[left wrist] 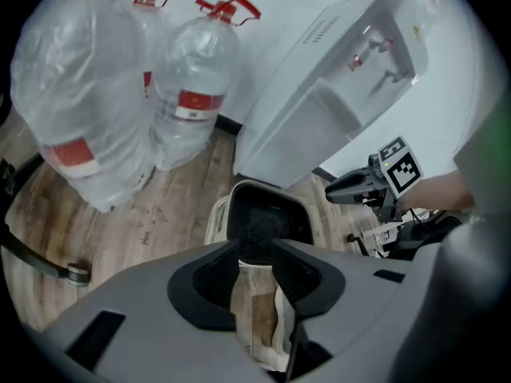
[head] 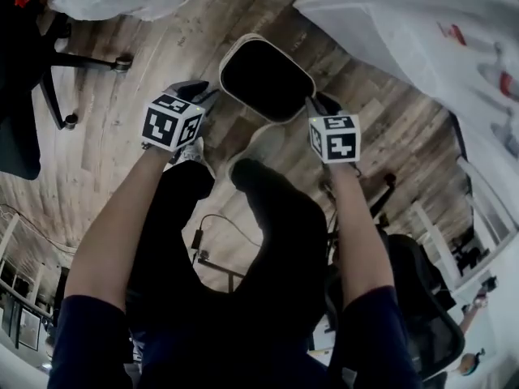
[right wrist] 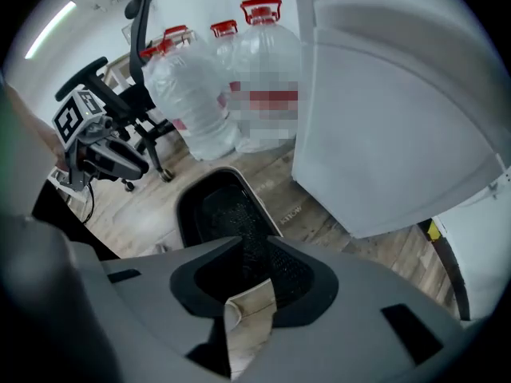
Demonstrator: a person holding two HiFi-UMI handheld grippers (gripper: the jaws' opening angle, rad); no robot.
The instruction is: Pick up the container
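In the head view the container (head: pixel 263 136), a cream bin with a dark lining, stands on the wooden floor (head: pixel 105 160) just in front of the person's legs. A white water dispenser (head: pixel 389 31) is beside it at the upper right. The left gripper (head: pixel 195 93) is at the bin's left rim and the right gripper (head: pixel 324 104) at its right rim, both pointing steeply down, so the bin sits between them.

In the left gripper view the jaws of the left gripper (left wrist: pixel 255 250) stand apart. The cream wall of the container (left wrist: pixel 215 226) runs up through the gap, but the pads do not look pressed onto it. Behind the bin are large water bottles (left wrist: pixel 196 94) in plastic wrap and the dispenser (left wrist: pixel 335 86). The right gripper (left wrist: pixel 351 188) shows at the far rim.

In the right gripper view the right gripper (right wrist: pixel 254 250) is also spread. The container's rim edge (right wrist: pixel 252 313) sits between its jaws with the dark lining behind it, and it does not appear to be pinched. The left gripper (right wrist: pixel 120 162) is across the opening, with an office chair (right wrist: pixel 140 22) behind it.

As I judge it, both grippers have reached the rim and straddle it. Closing on the wall and lifting the bin off the floor are still to come.
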